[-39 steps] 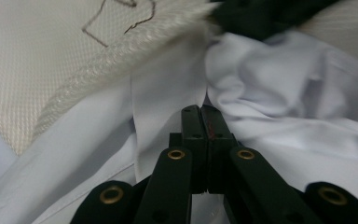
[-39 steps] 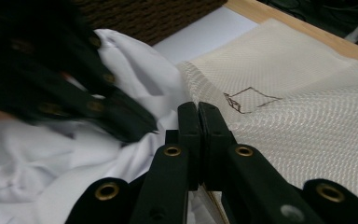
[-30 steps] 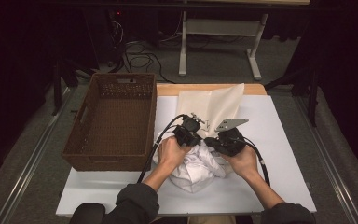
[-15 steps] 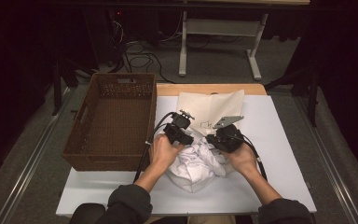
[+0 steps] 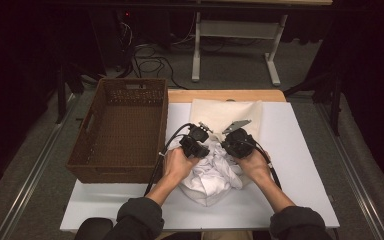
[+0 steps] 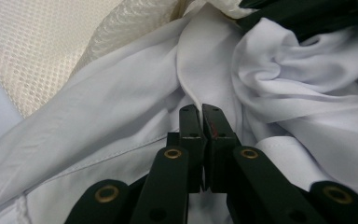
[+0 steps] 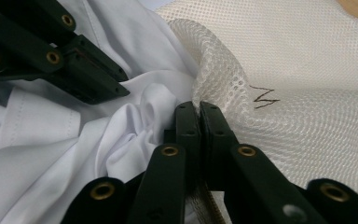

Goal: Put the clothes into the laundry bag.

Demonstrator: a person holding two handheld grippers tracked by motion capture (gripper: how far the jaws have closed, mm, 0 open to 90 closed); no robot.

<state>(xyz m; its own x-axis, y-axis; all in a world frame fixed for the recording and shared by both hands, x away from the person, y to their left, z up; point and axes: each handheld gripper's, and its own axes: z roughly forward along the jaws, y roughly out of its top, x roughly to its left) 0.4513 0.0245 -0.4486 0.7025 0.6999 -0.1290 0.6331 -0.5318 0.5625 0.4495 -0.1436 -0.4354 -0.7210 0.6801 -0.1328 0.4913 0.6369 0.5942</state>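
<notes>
A crumpled white garment [image 5: 210, 175] lies on the white table [image 5: 300, 150], its far part at the mouth of a cream mesh bag [image 5: 225, 112]. My left gripper [image 5: 204, 151] points down into the cloth. In the left gripper view its jaws [image 6: 201, 109] have just been closing and are pinched on a fold of the garment [image 6: 284, 70], beside the mesh [image 6: 32, 51]. My right gripper [image 5: 226, 150] sits close beside it. Its jaws [image 7: 199, 107] have just been closing too and are shut on the bag's bunched rim [image 7: 298, 116], with the garment [image 7: 51, 154] to their left.
A brown wicker basket [image 5: 117, 130] stands on the table's left part, close to my left forearm. A wooden strip [image 5: 220, 95] runs along the table's far edge. Beyond it are a grey floor, cables and a white stand [image 5: 275, 75].
The left gripper swung a little left and came back. The right gripper edged slightly left and forward toward the bag's mouth. The garment stays bunched between the hands.
</notes>
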